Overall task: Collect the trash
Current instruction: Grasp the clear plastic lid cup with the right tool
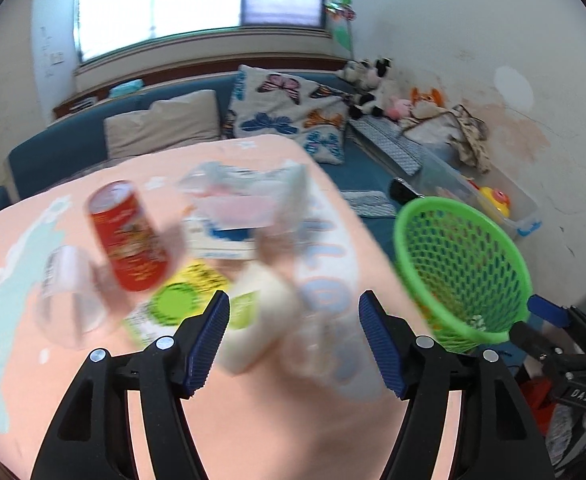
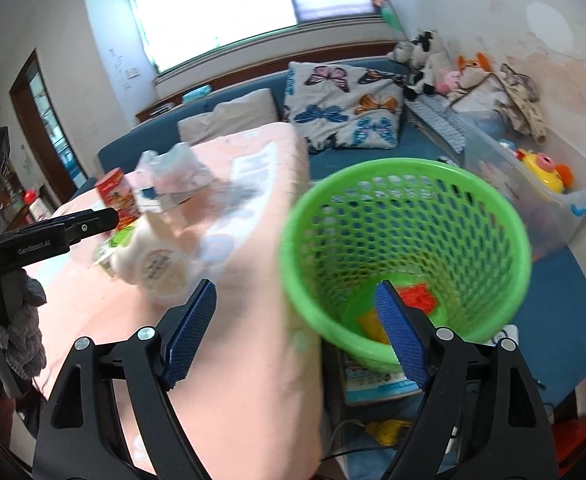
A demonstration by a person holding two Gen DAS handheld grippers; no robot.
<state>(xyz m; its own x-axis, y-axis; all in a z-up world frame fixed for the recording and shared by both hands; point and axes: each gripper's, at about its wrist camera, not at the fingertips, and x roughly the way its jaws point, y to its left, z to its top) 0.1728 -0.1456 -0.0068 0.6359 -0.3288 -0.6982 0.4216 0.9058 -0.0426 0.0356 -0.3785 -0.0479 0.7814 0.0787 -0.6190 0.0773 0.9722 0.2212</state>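
Trash lies bunched on the pink table (image 1: 253, 420): red can (image 1: 127, 236), white tub (image 1: 259, 320), clear cup (image 1: 69, 300). Both my left hand-held gripper (image 1: 293, 338) and right hand-held gripper (image 2: 295, 334) are apart, empty. Risk: crowded items; closing on the tub may topple the can. Green basket (image 2: 405, 256) overhangs the edge.

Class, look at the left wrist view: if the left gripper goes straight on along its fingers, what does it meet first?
Most likely the white container lying on the pink table, just ahead between the open left gripper fingers. The picture is blurred, so depth is uncertain.
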